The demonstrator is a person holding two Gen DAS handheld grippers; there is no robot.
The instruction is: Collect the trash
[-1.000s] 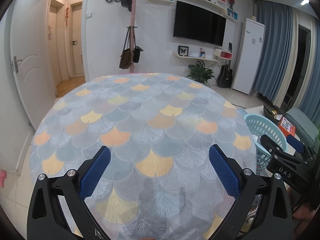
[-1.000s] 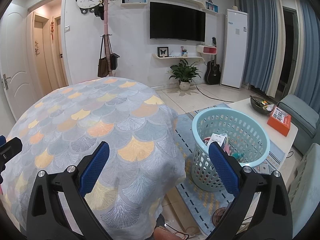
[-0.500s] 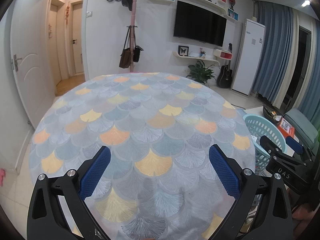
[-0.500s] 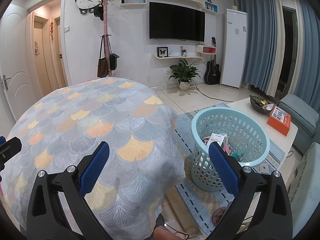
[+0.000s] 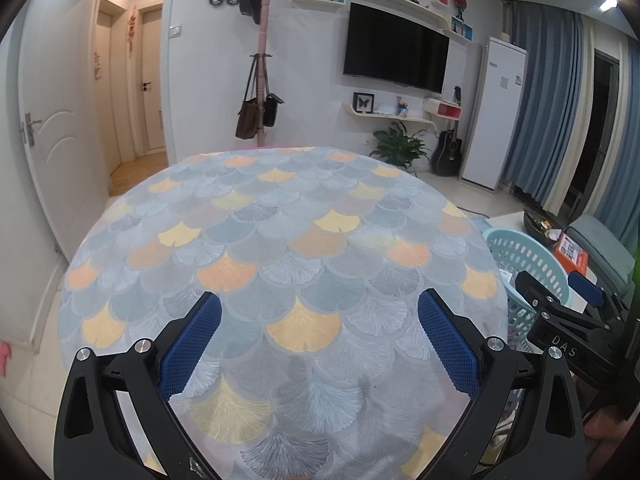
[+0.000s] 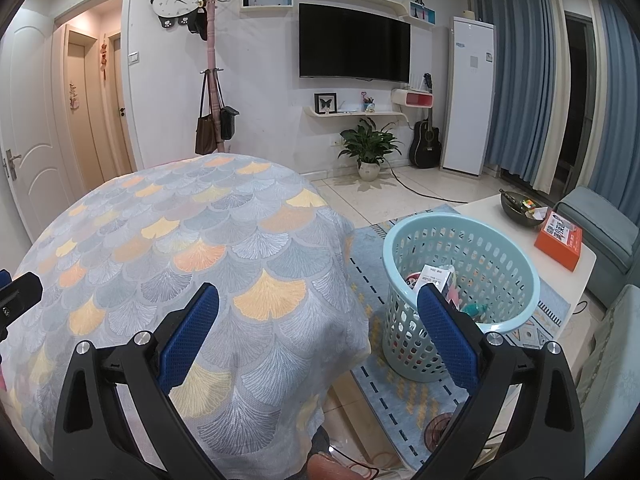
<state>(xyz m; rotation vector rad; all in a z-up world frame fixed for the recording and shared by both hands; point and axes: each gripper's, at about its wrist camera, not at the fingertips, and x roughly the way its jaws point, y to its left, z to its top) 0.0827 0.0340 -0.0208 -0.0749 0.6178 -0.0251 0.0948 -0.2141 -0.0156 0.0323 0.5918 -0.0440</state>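
In your left wrist view, the left tool (image 5: 318, 338) stands wide, with nothing between its blue pads (image 5: 191, 344). It hangs over the round counter (image 5: 280, 248), which is covered by a cloth with a fan-shaped pattern in grey, orange and yellow. The cloth surface under and ahead of the tool is bare up to the far edge of the counter. The right edge of the counter curves down just beside the light blue basket (image 5: 524, 256), and you see only part of its rim and wall there. Your right tool (image 5: 568, 312) shows at the right side, past that edge and in front of the basket. Beyond the far edge there is open floor up to the wall with the coat stand (image 5: 262, 80) and the television (image 5: 394, 58).

In your right wrist view, the right tool (image 6: 318, 338) is also wide and holds nothing. Its left pad is over the hanging cloth of the counter (image 6: 180, 248), and its right pad (image 6: 448, 336) stands in front of the basket (image 6: 460, 280). The basket is on a patterned rug (image 6: 404, 392), close to the counter edge but apart from it. The trash (image 6: 434, 278) lies inside the basket: a white carton and some smaller pieces you cannot tell apart. To the right of the basket stands a low white table (image 6: 520, 240) with an orange box (image 6: 560, 240) and a dark bowl (image 6: 520, 206). Between counter and basket a narrow strip of rug is free.
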